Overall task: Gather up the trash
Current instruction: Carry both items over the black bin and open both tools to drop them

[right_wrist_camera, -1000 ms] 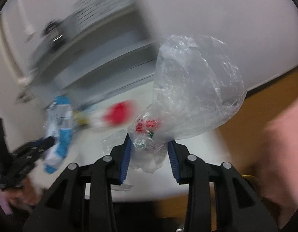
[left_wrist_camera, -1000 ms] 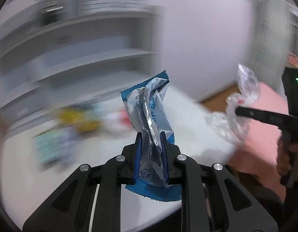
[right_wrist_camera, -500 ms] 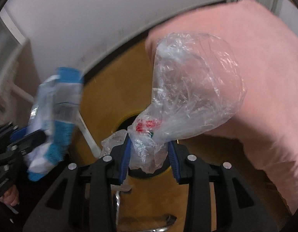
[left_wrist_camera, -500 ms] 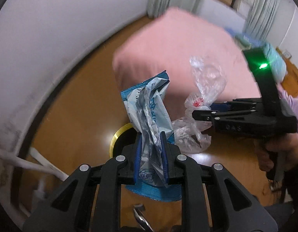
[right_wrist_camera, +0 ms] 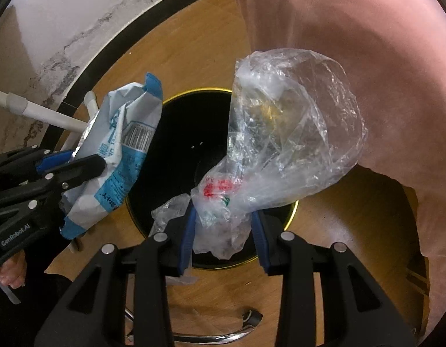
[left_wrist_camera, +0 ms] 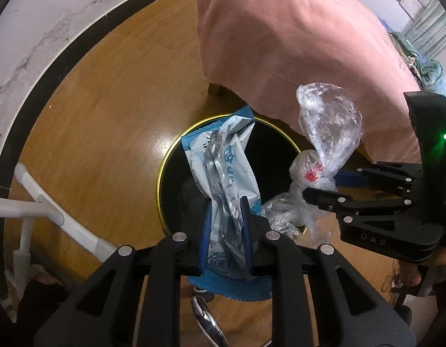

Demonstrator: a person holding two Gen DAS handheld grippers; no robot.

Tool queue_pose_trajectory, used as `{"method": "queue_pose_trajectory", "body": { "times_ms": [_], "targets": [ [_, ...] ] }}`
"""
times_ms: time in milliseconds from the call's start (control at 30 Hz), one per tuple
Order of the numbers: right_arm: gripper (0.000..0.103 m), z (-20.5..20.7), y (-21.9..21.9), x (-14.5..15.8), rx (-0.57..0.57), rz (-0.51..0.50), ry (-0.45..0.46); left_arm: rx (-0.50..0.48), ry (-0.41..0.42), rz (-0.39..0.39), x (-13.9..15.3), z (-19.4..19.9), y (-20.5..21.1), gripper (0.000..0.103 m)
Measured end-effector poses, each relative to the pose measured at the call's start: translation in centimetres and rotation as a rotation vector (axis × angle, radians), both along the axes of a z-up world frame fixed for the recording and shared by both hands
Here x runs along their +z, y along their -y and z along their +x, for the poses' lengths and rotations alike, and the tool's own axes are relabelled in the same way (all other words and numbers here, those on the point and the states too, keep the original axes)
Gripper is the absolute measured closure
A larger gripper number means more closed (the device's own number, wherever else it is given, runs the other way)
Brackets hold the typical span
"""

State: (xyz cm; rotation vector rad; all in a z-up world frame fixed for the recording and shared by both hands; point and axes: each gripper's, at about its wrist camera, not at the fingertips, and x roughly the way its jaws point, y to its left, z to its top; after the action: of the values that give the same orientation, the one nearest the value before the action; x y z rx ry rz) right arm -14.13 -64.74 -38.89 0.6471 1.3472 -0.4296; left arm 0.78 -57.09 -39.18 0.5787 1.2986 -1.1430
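Observation:
My left gripper (left_wrist_camera: 225,211) is shut on a blue and white snack wrapper (left_wrist_camera: 227,170) and holds it over a black trash bin with a gold rim (left_wrist_camera: 176,179). The wrapper also shows in the right wrist view (right_wrist_camera: 119,156), at the bin's left edge. My right gripper (right_wrist_camera: 223,222) is shut on a crumpled clear plastic bag (right_wrist_camera: 286,144) with red print, held over the same bin (right_wrist_camera: 176,156). In the left wrist view the right gripper (left_wrist_camera: 324,188) and its bag (left_wrist_camera: 327,127) sit to the right of the wrapper.
The bin stands on a wooden floor (left_wrist_camera: 107,115). A pink cloth-covered piece of furniture (left_wrist_camera: 295,43) overhangs the bin's far right side. White pipes (left_wrist_camera: 49,211) run at the left by a black skirting and white wall (right_wrist_camera: 92,14). A chrome chair base (right_wrist_camera: 211,335) lies below.
Both grippers swung away from the white table and shelves, down toward the floor, and now hold the wrapper and the bag over the bin. Both stay shut on their loads.

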Motion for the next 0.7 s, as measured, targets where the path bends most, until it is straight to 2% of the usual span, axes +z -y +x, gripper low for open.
{"method": "queue_pose_trajectory", "body": {
  "times_ms": [100,167,200,233,300,400,500,567,600,700],
  "targets": [
    [0.061,1.2,0.7,-0.6,0.005,0.009,0.001,-0.015,-0.015,-0.01,0.2,-0.2,0.9,0.077],
    [0.047,1.8,1.0,-0.6,0.006,0.01,0.005,-0.033,-0.003,-0.004,0.1,-0.4,0.8,0.063],
    [0.037,0.6,1.8,-0.1,0.005,0.001,0.01,-0.037,0.007,-0.004,0.6,-0.8,0.9,0.06],
    [0.034,0.5,1.9,0.3,0.004,-0.01,0.015,-0.036,0.014,-0.007,0.9,-0.8,0.9,0.056],
    [0.034,0.6,2.0,0.8,0.004,-0.007,0.026,-0.03,0.013,-0.016,1.2,-1.5,0.5,0.05],
    [0.034,0.0,2.1,2.2,0.015,-0.029,0.017,-0.034,0.042,-0.023,2.4,-1.8,0.5,0.048],
    [0.033,-1.3,2.5,5.6,-0.003,-0.072,0.051,-0.066,0.105,-0.051,5.7,-2.8,0.4,0.036],
    [0.03,-3.1,2.8,9.2,-0.044,-0.125,0.089,-0.104,0.172,-0.087,9.6,-4.4,0.0,0.024],
    [0.026,-3.8,3.0,11.0,-0.059,-0.16,0.106,-0.125,0.202,-0.107,11.4,-5.1,-0.2,0.021],
    [0.019,-5.7,2.6,18.5,-0.084,-0.329,0.171,-0.18,0.328,-0.222,19.3,-7.8,-2.1,0.014]
  ]
}}
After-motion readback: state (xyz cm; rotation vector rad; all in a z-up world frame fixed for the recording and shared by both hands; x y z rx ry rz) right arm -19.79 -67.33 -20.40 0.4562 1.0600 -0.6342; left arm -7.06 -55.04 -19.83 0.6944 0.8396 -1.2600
